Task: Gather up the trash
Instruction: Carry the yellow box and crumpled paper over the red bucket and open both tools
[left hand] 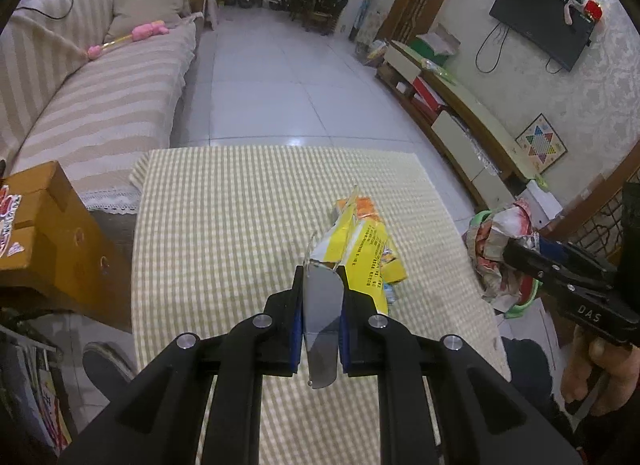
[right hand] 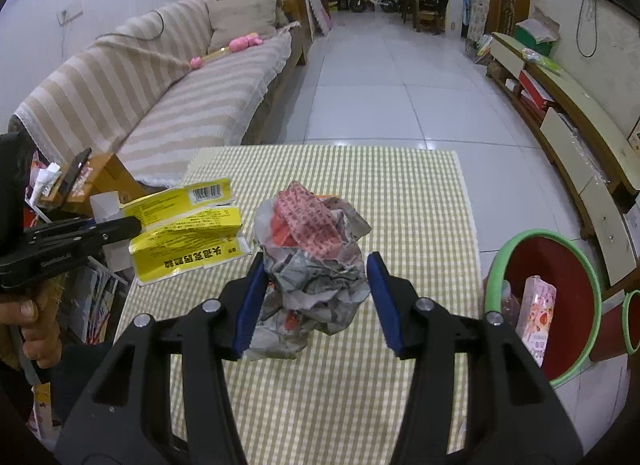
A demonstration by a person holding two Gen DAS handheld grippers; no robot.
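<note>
The left gripper [left hand: 320, 297] was clamped tight on a flattened yellow wrapper [left hand: 360, 249], held clear above the checked tablecloth [left hand: 224, 225]. The right gripper [right hand: 316, 301] stood partly closed, its blue pads [right hand: 250, 301] pressing a crumpled paper wad [right hand: 316, 257], likewise lifted over the cloth. Just beside the table's right edge stood a green-rimmed red bin [right hand: 560, 265] containing a pink carton [right hand: 536, 317]. Beyond lay a striped sofa [right hand: 192, 93].
</note>
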